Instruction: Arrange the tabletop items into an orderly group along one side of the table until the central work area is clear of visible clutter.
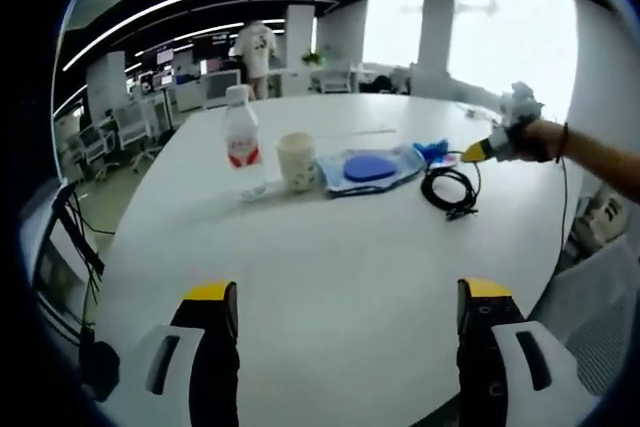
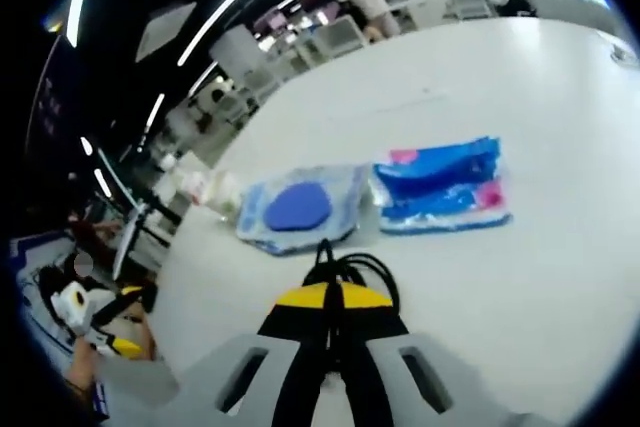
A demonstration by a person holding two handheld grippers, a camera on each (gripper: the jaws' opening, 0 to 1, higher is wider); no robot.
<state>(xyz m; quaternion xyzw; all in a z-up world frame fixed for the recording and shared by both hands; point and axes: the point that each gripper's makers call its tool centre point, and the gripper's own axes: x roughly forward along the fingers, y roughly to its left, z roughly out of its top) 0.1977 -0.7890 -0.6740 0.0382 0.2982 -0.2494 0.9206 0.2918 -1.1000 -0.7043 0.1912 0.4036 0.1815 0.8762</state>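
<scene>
On the white table [image 1: 330, 247] a water bottle with a red label [image 1: 240, 137], a paper cup [image 1: 297, 160], a pale blue pouch with a blue disc [image 1: 367, 169], a bright blue packet [image 1: 432, 150] and a coiled black cable [image 1: 449, 188] lie in a row. My left gripper [image 1: 348, 297] hangs open over bare table, well short of them. My right gripper [image 1: 474, 153] reaches in from the right at the cable. In the right gripper view that gripper [image 2: 328, 295] is shut, with a strand of the cable [image 2: 352, 265] coming out at its tips. Beyond lie the pouch [image 2: 300, 209] and packet [image 2: 440, 187].
The table's round edge curves down the left side, with office chairs [image 1: 130, 127] and desks beyond. A person [image 1: 256, 52] stands far back. Another chair [image 1: 600, 227] sits off the table's right edge. Wide bare tabletop lies in front of the row.
</scene>
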